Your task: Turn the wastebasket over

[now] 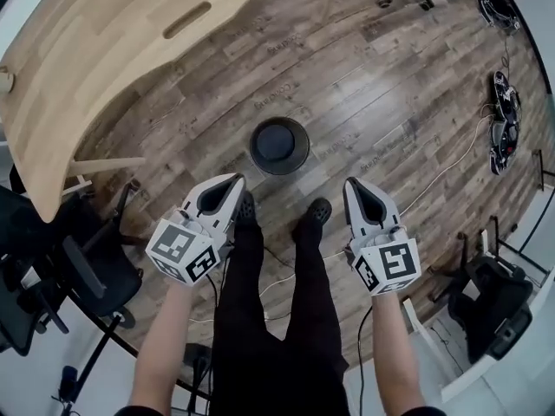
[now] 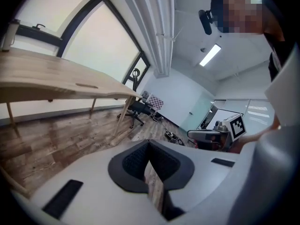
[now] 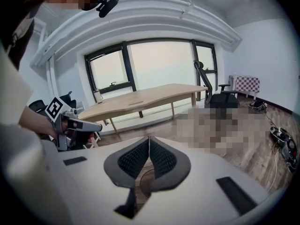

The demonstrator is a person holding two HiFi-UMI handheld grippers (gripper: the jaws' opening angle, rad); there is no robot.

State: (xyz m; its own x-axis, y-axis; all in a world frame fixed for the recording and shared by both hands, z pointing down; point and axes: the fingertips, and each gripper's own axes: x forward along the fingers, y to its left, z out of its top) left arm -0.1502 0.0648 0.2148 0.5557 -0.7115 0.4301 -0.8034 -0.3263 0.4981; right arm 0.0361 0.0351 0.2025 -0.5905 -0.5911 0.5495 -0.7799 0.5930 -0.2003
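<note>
Nearest you, your forearms reach forward on either side of your black-trousered legs [image 1: 269, 319], each hand gripping a white tool with a marker cube at its back end. The left tongs [image 1: 236, 180] point ahead and down beside your left shoe [image 1: 246, 206]. In the left gripper view their dark ribbed pads [image 2: 136, 161] meet at the tip, closed with nothing between them, and only floorboards show through the slit below. The right tongs [image 1: 351, 183] sit just outside your right shoe [image 1: 317, 211]. They are likewise pressed together and empty, and in the right gripper view a round dark rim shows through the gap under the pads. The two tools are level with each other and well apart, with your feet between them, and each shows in the other's view off to the side. Just ahead of your shoes the wastebasket [image 1: 279, 146] stands on the wooden floor [image 1: 390, 102], a dark round shape seen from straight above, centred between the two tips and touched by neither. From this angle you cannot tell whether its mouth or its base faces up. Farther off to the left the pale wooden tabletop [image 1: 95, 68] curves across the corner, with a black office chair [image 1: 61, 267] beside it. To the right a white cable [image 1: 442, 172] trails over the boards toward dark gear [image 1: 501, 137] near the wall.
</note>
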